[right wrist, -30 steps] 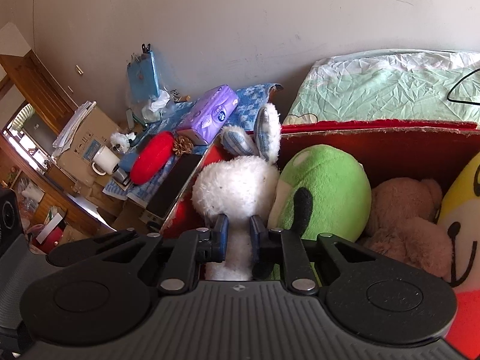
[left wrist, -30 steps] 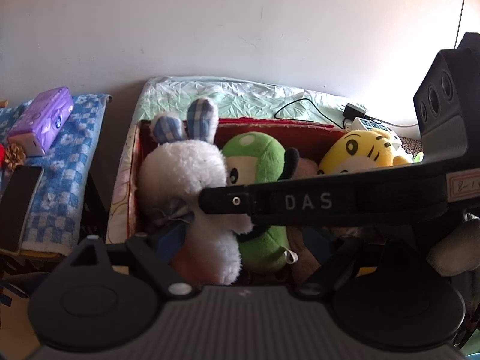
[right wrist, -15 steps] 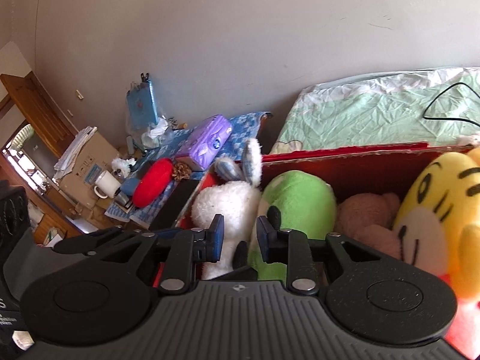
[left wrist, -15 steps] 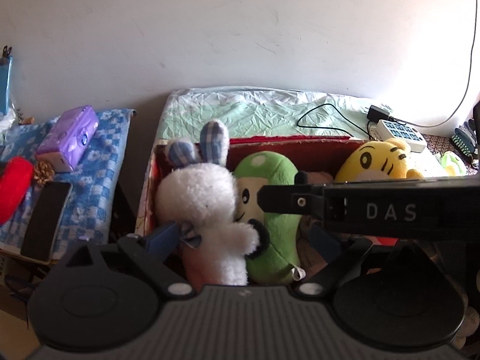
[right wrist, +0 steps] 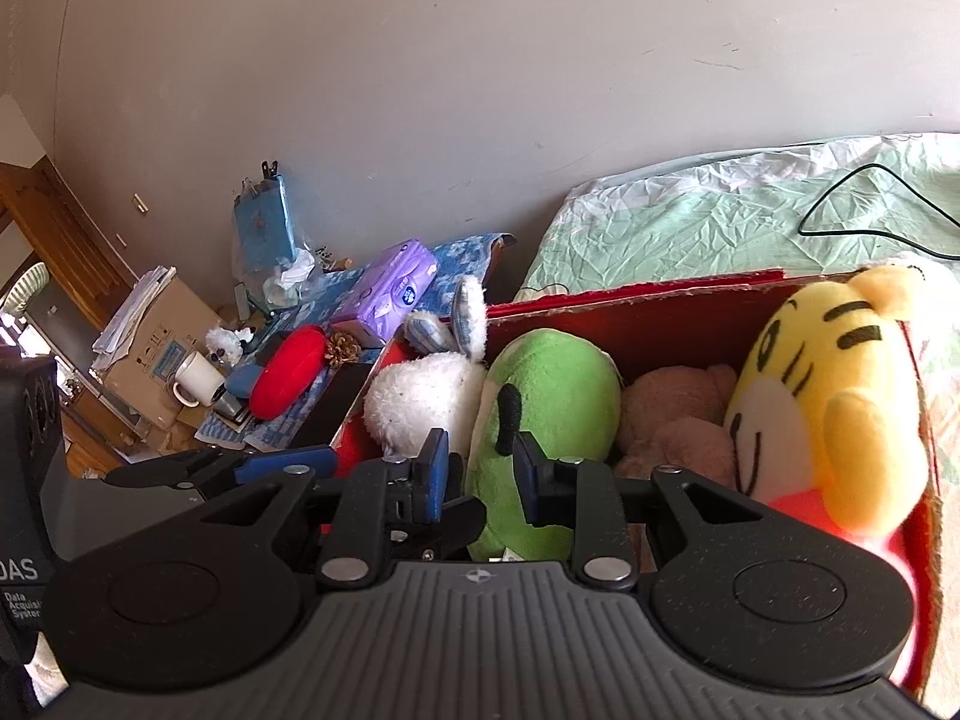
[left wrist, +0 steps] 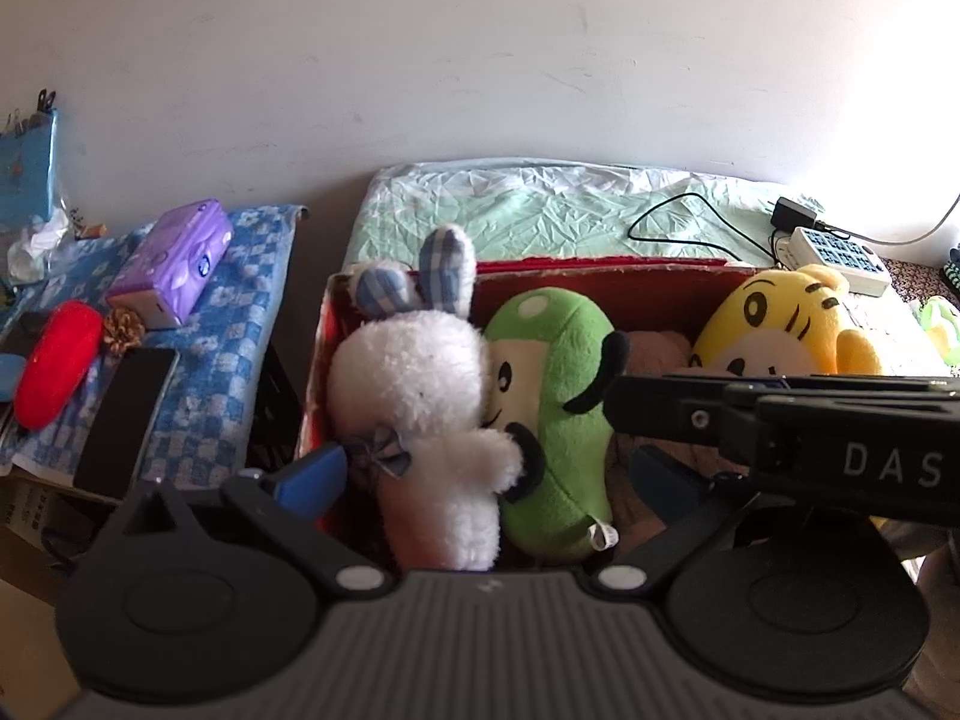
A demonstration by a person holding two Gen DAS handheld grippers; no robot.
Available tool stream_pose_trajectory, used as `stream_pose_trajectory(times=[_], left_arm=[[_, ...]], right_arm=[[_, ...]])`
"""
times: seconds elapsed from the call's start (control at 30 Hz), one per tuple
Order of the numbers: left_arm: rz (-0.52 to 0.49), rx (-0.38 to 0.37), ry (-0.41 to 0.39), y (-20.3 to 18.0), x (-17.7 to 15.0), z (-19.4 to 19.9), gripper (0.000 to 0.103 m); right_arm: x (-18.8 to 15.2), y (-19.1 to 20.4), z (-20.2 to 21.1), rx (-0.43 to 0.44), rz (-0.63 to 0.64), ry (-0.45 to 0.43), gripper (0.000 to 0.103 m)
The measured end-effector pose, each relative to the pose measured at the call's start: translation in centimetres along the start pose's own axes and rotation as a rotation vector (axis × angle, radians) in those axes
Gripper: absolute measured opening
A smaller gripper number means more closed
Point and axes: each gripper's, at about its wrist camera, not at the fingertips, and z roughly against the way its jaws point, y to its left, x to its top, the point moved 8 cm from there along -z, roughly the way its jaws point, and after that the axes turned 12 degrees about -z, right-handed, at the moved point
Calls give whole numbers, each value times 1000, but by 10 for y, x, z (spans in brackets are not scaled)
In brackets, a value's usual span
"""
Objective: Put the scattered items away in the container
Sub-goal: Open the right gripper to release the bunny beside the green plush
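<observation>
Both grippers have let go: left gripper (left wrist: 483, 468) fingers are opening wide, right gripper (right wrist: 480, 468) fingers slightly parted and empty. White bunny (left wrist: 420, 396) now sits in red box (left wrist: 600, 276), left end, against green plush (left wrist: 558, 396). Placement looks done.

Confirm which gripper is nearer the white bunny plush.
Left. The left gripper, jaws opening, has the white bunny plush between them, one pad beside its bow; the right gripper faces the green plush next to it.
</observation>
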Motion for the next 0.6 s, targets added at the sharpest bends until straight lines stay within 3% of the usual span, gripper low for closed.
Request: stream_pose_trajectory(times=[0.6], left_arm=[[45,34,64,-2,-3,-1,102]], right_arm=[[-2,-14,20,-100,-53,-43,33]])
